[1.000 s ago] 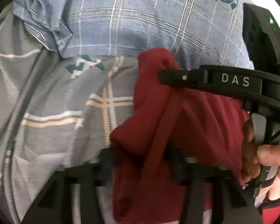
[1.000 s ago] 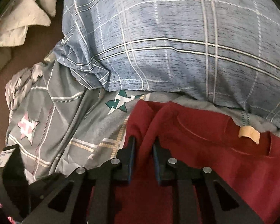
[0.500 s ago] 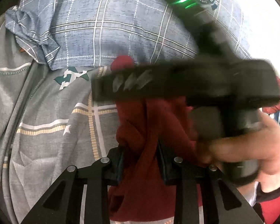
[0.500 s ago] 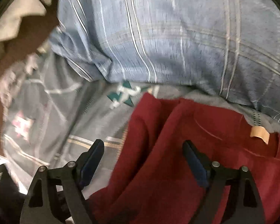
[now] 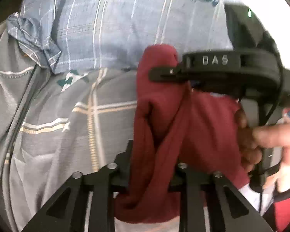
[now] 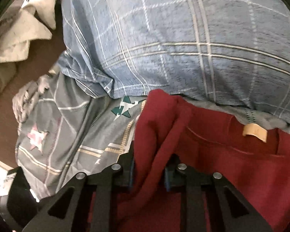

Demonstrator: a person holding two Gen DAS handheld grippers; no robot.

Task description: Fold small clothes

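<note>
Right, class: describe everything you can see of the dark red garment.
The dark red garment is soft knit cloth with a round neckline and a tan label inside the collar. It lies crumpled on grey patterned bedding, below a blue checked pillow. One bunched fold stands between the closing right tongs; another hangs in the closing left tongs.

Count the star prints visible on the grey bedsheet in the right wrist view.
2. A green-and-white star lies just below the blue plaid pillow, left of the red garment. A pink star lies further left on the grey sheet. More may be hidden under the garment.
</note>
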